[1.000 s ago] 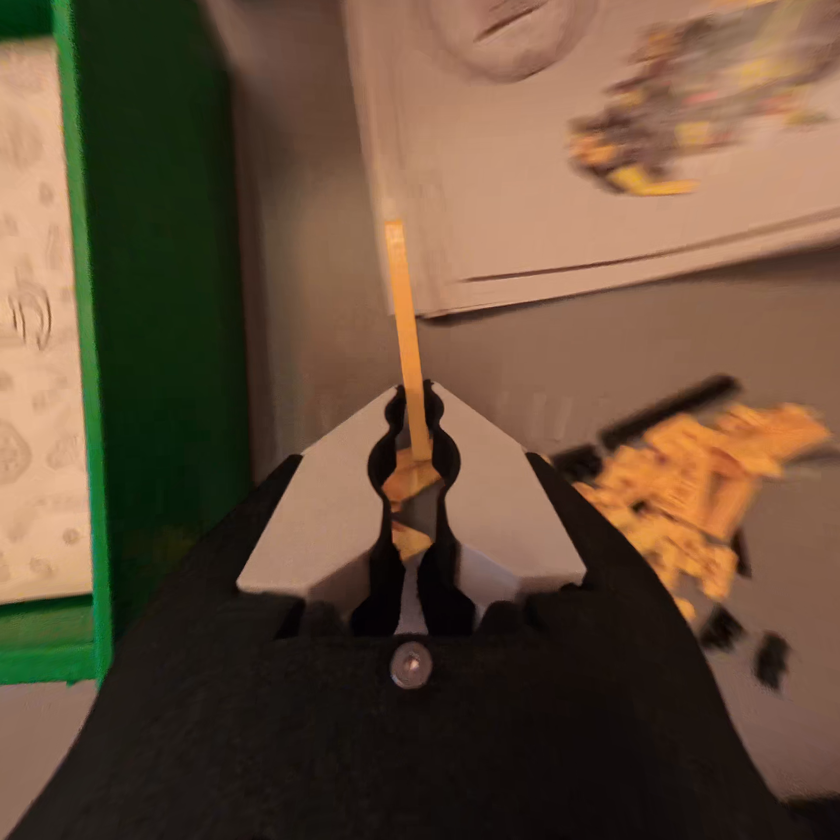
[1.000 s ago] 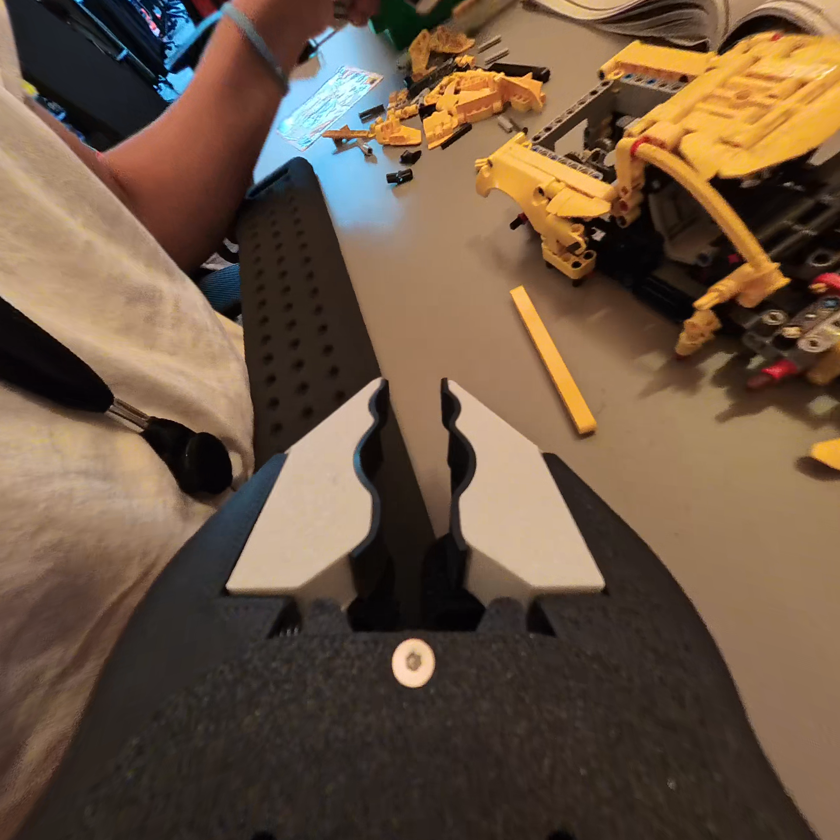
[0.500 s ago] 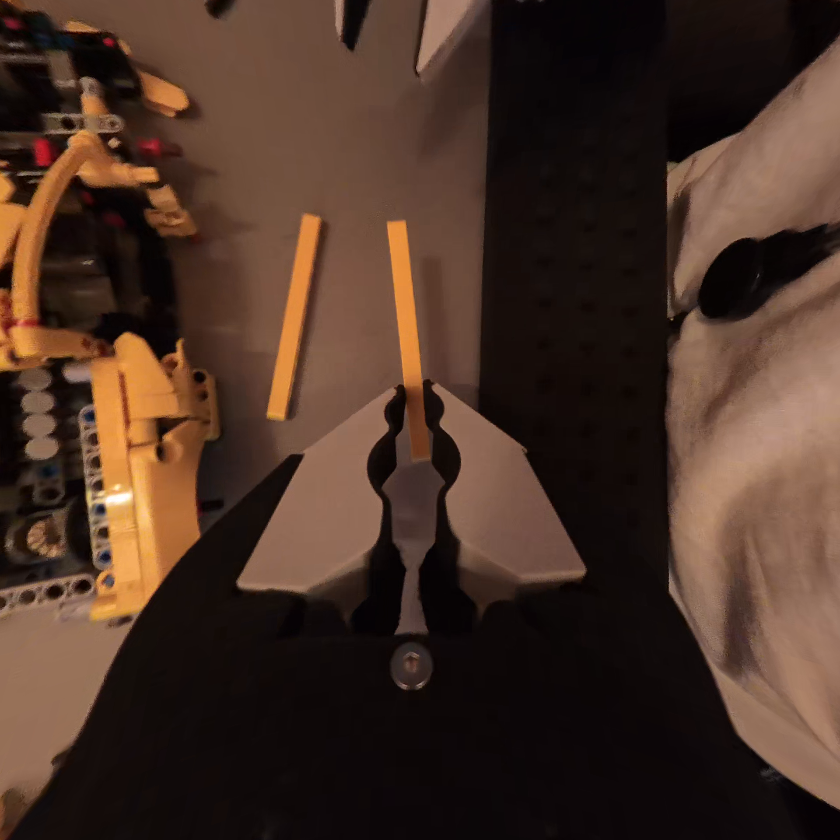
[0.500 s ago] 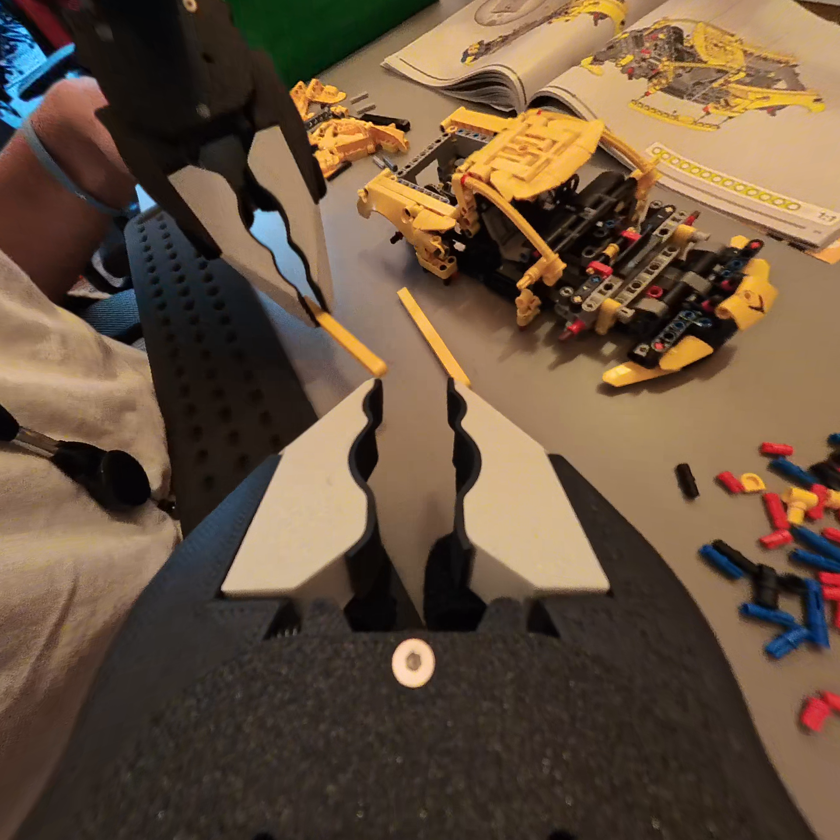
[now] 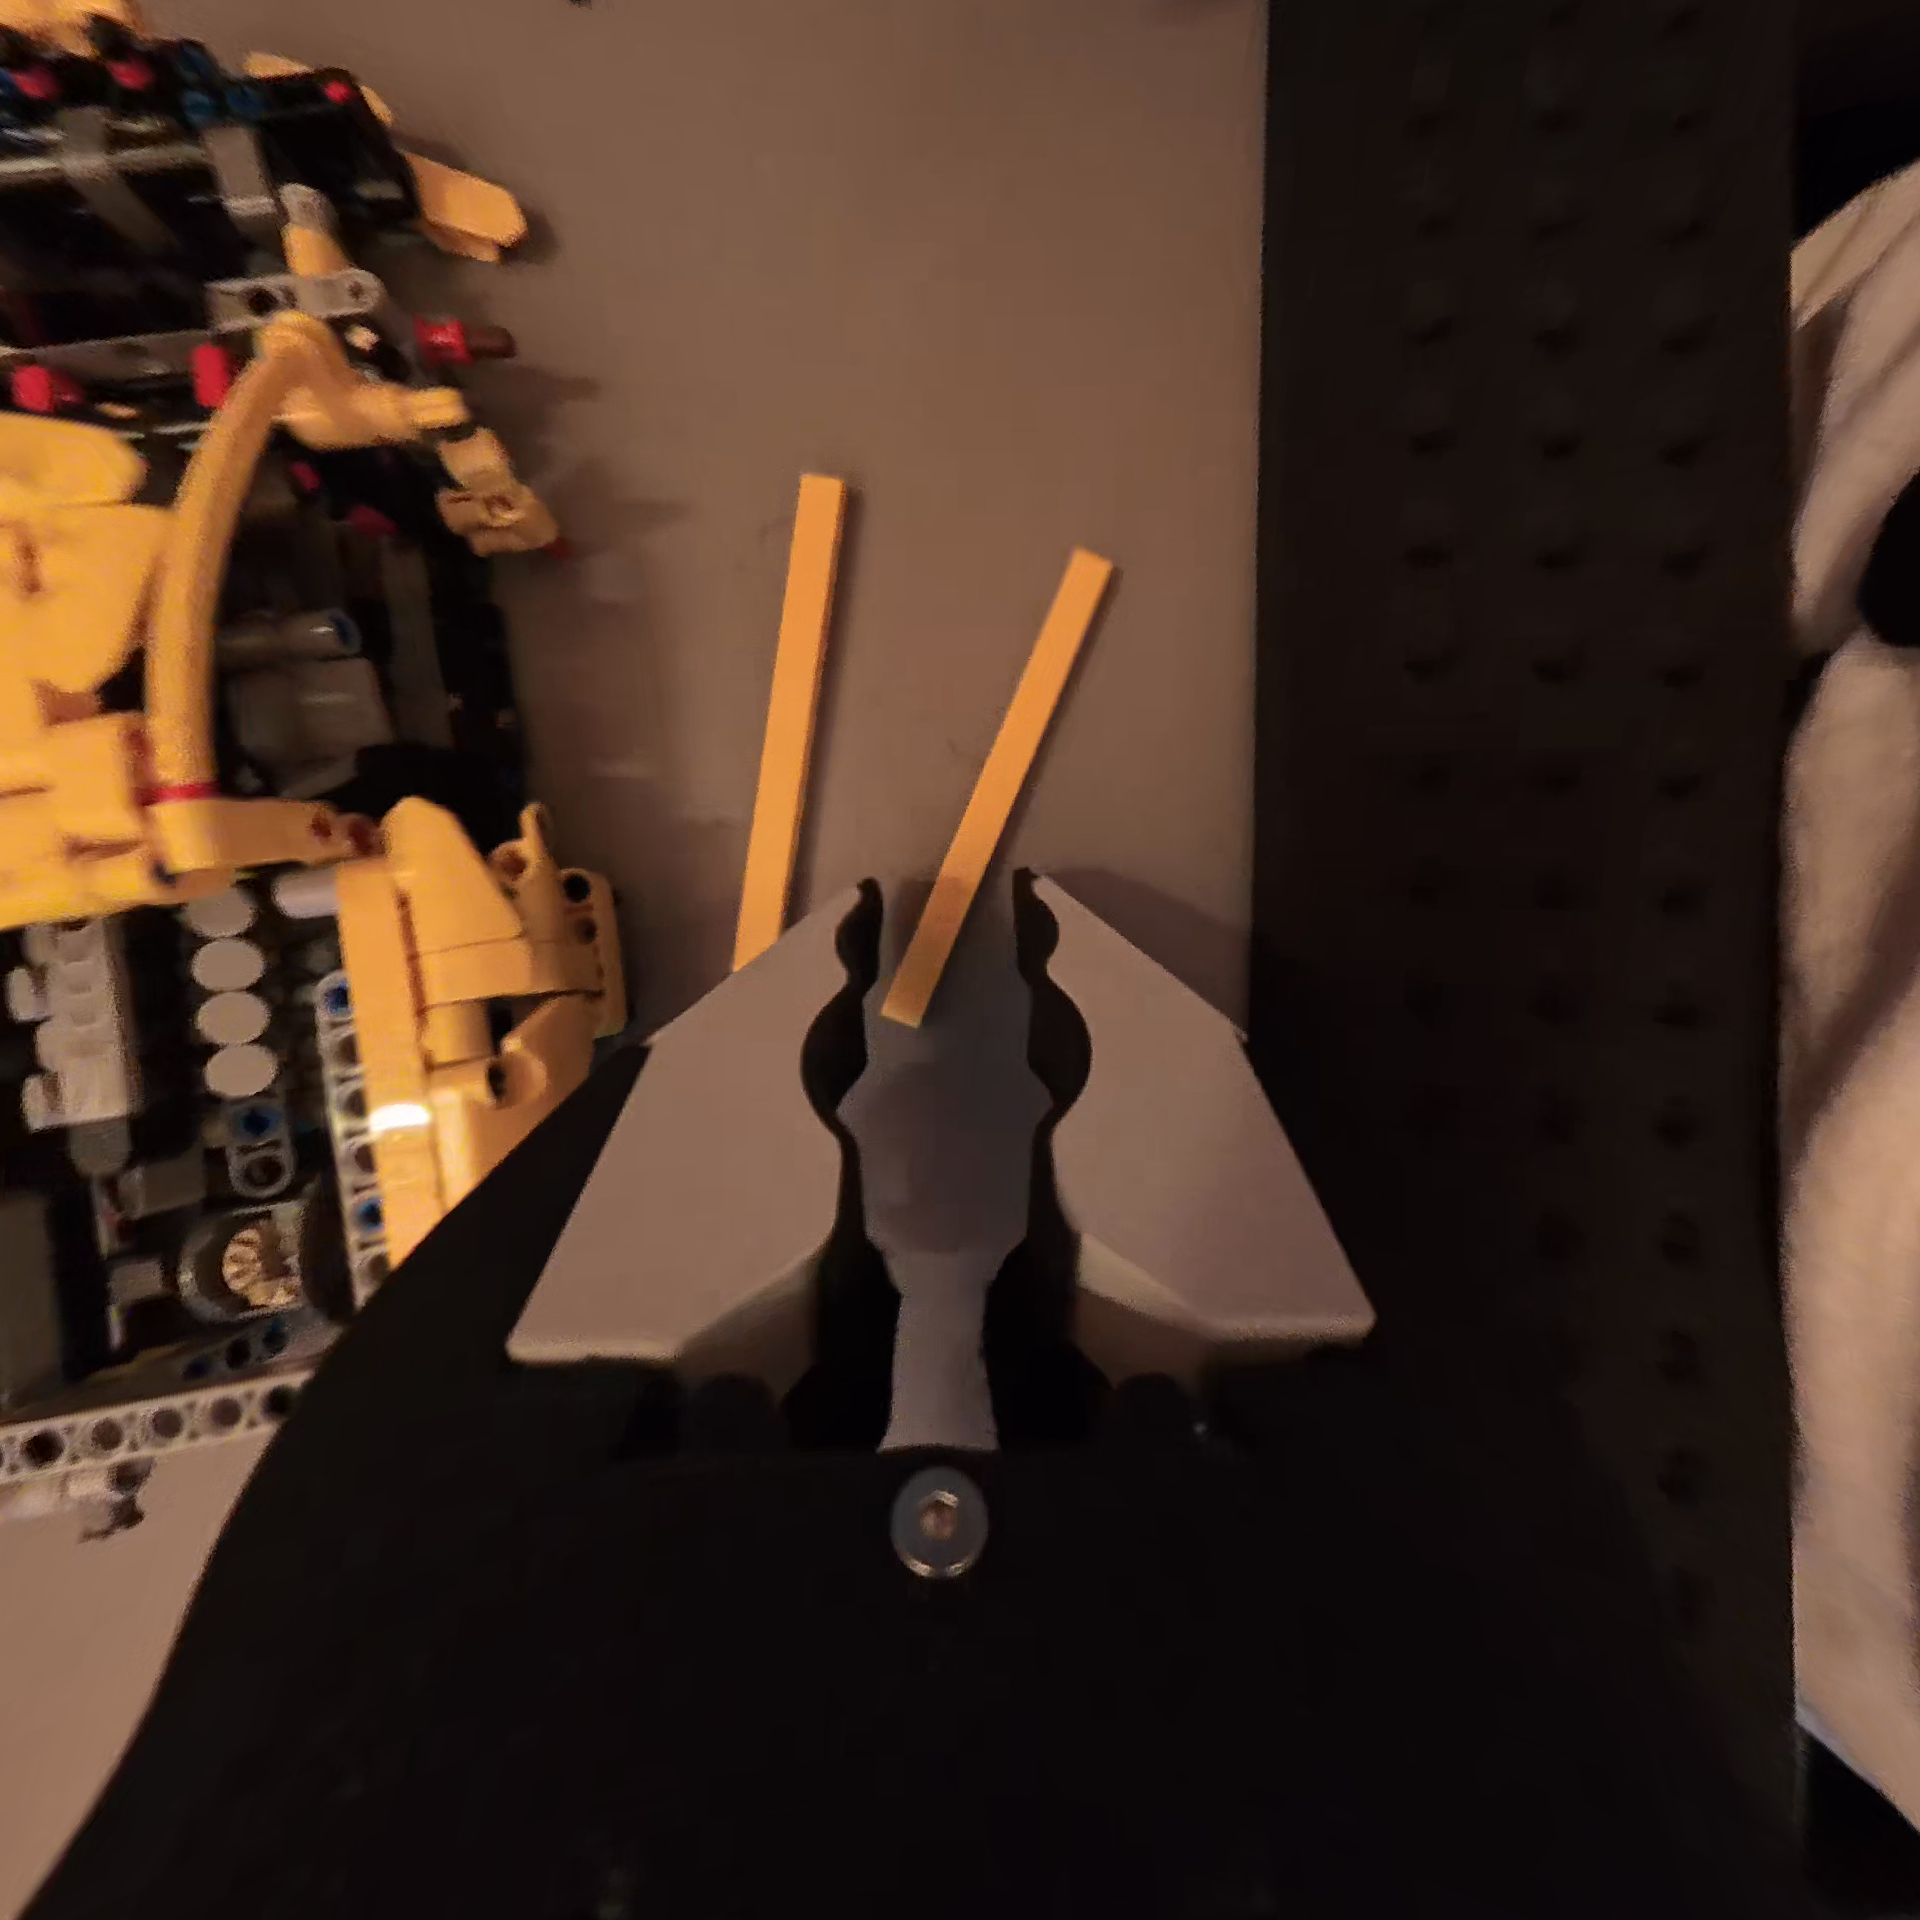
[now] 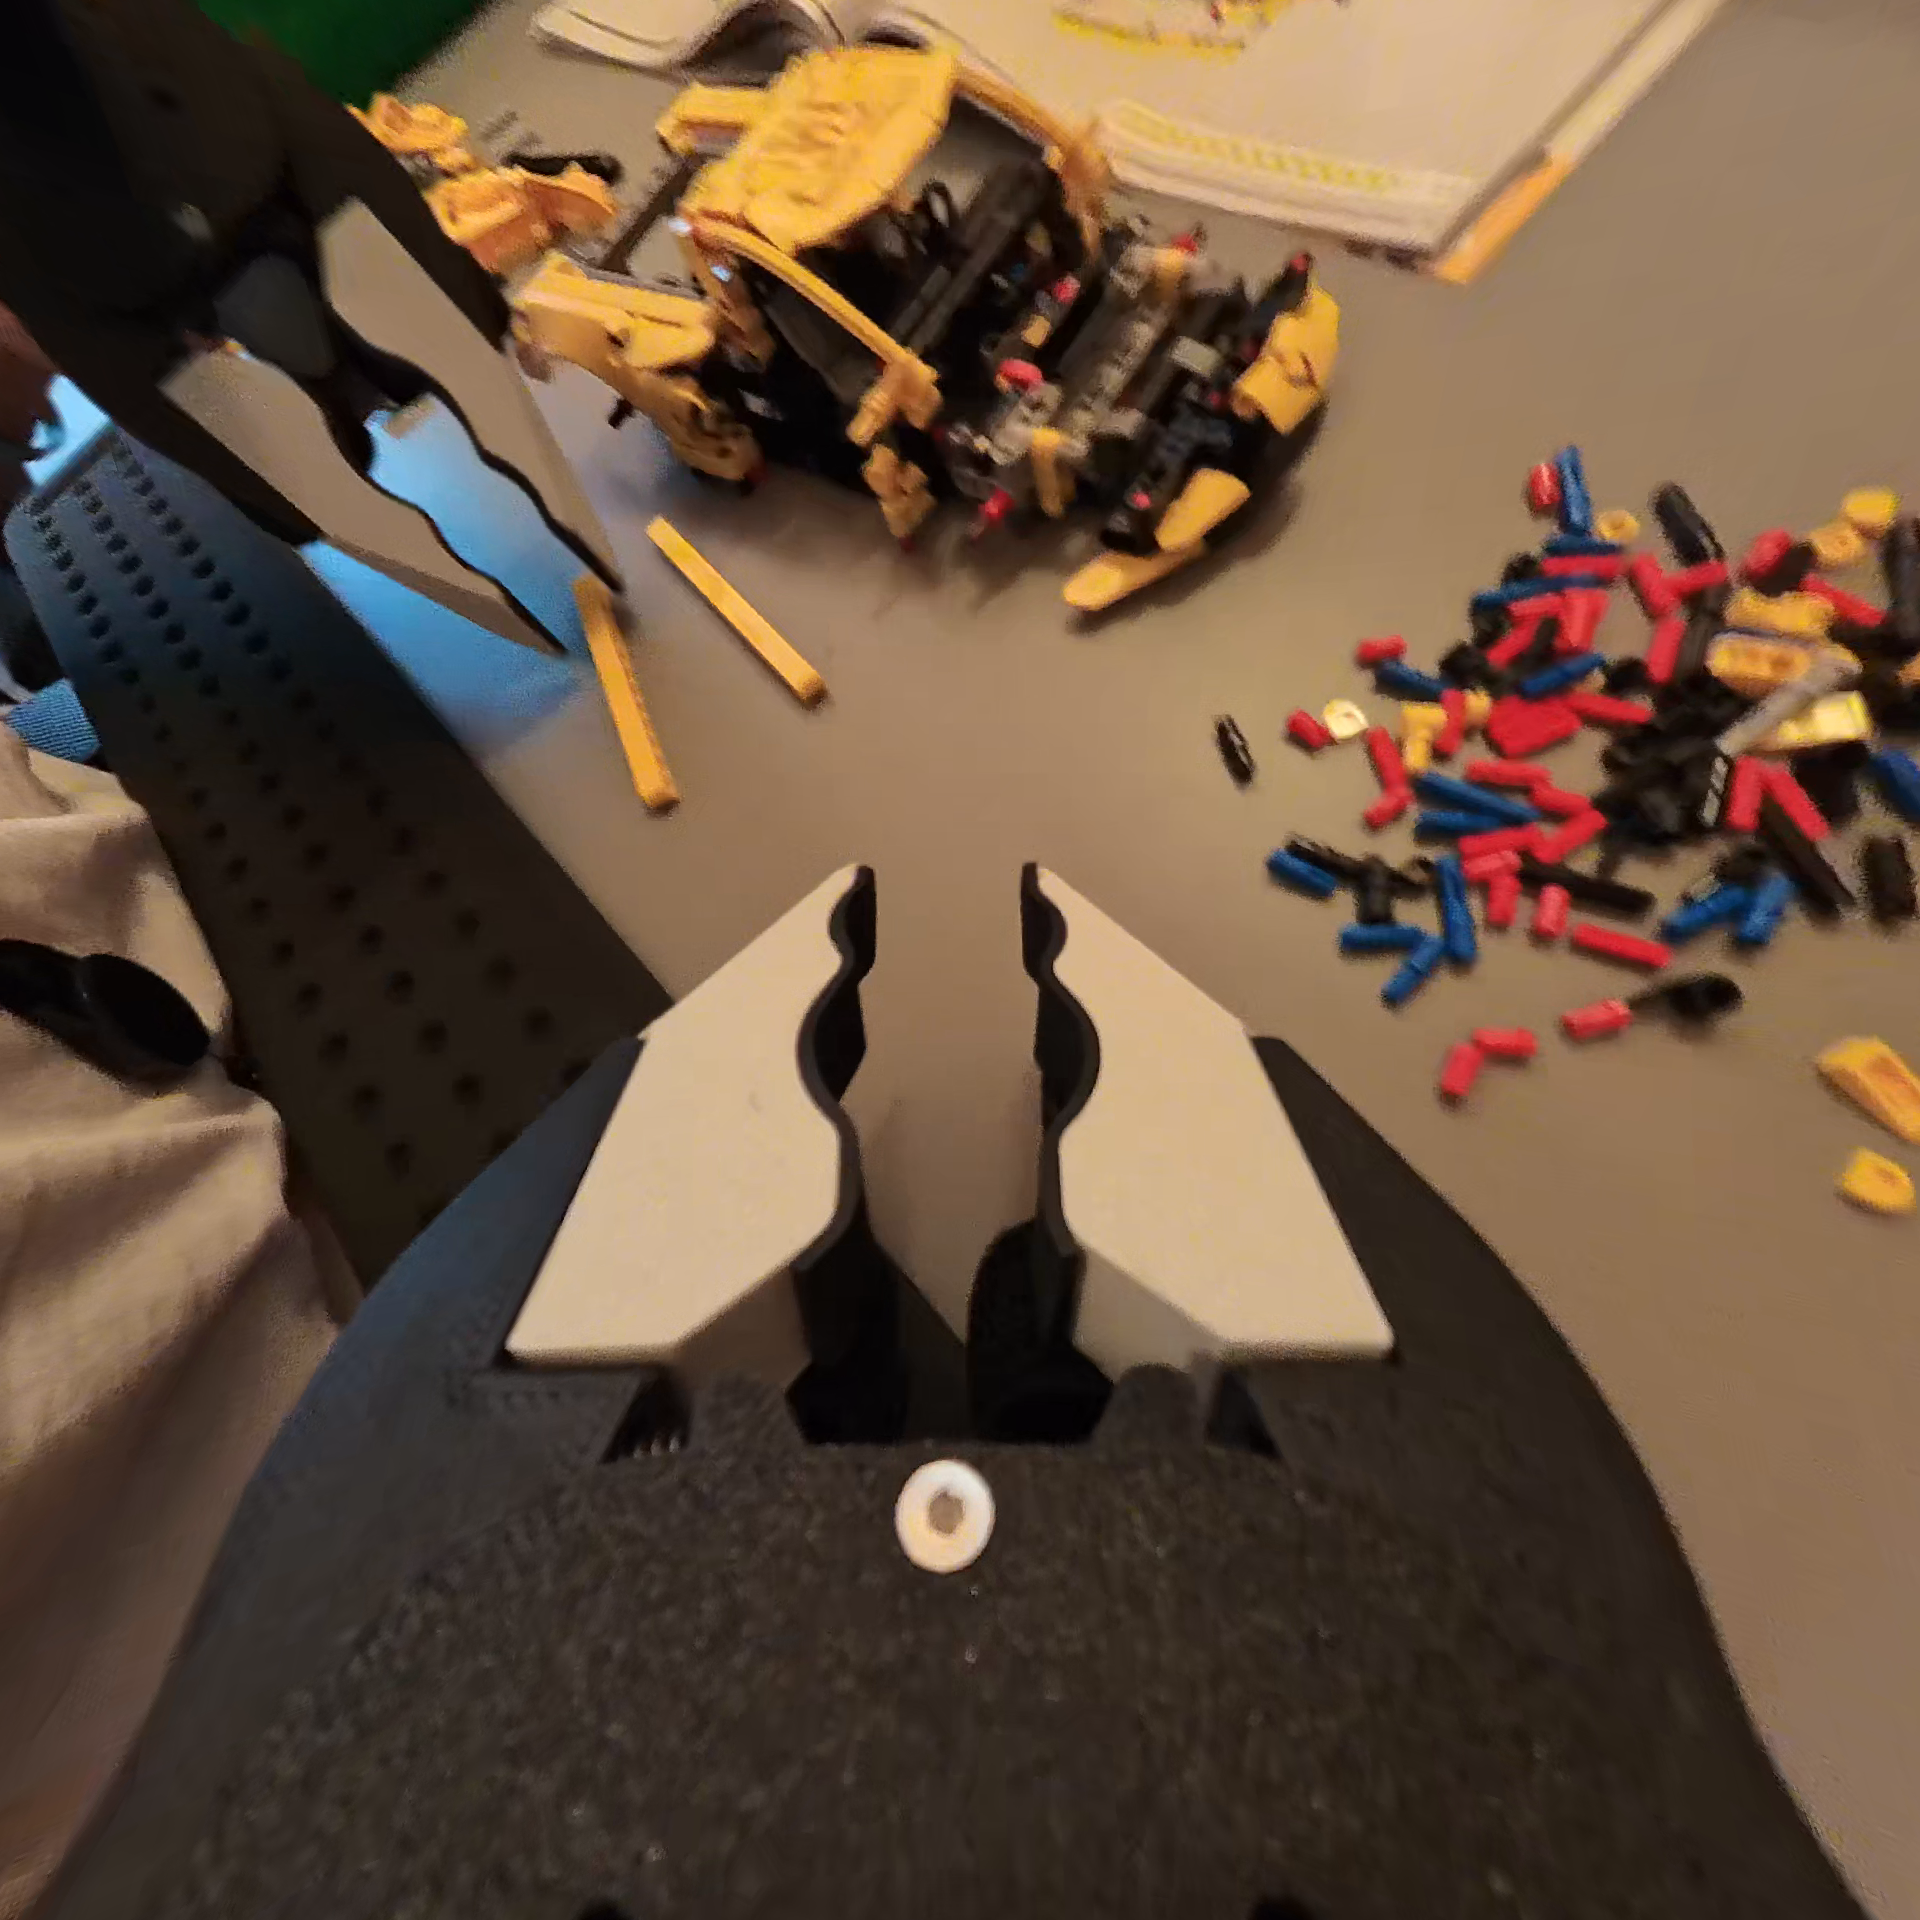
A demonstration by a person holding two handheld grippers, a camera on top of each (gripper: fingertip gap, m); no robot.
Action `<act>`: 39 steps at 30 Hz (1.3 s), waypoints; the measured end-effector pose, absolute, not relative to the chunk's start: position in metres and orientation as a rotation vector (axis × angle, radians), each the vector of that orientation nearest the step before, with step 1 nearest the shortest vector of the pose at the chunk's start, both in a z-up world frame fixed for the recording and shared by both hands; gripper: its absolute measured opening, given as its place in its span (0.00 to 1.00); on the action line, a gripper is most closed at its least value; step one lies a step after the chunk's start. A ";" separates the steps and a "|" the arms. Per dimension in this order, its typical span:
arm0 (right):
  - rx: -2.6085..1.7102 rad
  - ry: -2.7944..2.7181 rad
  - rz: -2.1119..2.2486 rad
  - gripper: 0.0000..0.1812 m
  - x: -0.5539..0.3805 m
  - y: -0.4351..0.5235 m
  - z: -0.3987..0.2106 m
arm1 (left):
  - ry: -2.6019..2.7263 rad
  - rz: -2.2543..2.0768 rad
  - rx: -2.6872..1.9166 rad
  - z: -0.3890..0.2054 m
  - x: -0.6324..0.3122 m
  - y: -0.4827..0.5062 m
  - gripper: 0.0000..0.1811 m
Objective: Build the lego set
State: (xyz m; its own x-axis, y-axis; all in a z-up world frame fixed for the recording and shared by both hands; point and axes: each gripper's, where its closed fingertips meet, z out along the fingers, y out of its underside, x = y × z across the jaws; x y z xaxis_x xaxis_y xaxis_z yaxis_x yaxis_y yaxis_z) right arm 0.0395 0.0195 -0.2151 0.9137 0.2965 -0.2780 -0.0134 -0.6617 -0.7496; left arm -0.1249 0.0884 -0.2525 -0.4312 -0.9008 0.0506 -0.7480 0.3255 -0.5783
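My left gripper (image 5: 945,883) is open over the grey table. A long thin yellow strip (image 5: 1003,769) lies slanted on the table with its near end between the fingers, and gaps show on both sides of it. The right wrist view shows this strip (image 6: 623,707) flat on the table under the open left gripper (image 6: 582,613). A second yellow strip (image 5: 795,707) lies just to its left and also shows in the right wrist view (image 6: 732,608). The yellow and black model (image 5: 208,727) stands beyond them (image 6: 935,343). My right gripper (image 6: 945,873) is open and empty above bare table.
A pile of red, blue and black small parts (image 6: 1621,748) lies at the right. An open instruction booklet (image 6: 1299,125) and loose yellow parts (image 6: 488,187) lie behind the model. A black perforated bar (image 6: 291,831) runs along the table's near edge, beside a person's shirt (image 6: 104,1247). Left tips to right tips: about 20 centimetres.
My left gripper carried the yellow strip from the parts pile to beside the first strip, then opened; the strip left the grasp and now lies slanted on the table. My right gripper stayed open.
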 end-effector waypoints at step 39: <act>-2.287 -0.361 0.192 0.04 0.105 0.057 -0.209 | 0.781 -1.168 -1.639 -0.149 -0.169 0.350 0.14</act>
State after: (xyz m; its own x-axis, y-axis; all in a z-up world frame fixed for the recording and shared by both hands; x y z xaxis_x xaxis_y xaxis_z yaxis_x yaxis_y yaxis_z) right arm 0.1055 0.0571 -0.2087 0.9479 0.3178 -0.0234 0.1973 -0.6431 -0.7399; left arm -0.1695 0.3499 -0.1485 0.3414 -0.8770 0.3382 0.0234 -0.3518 -0.9358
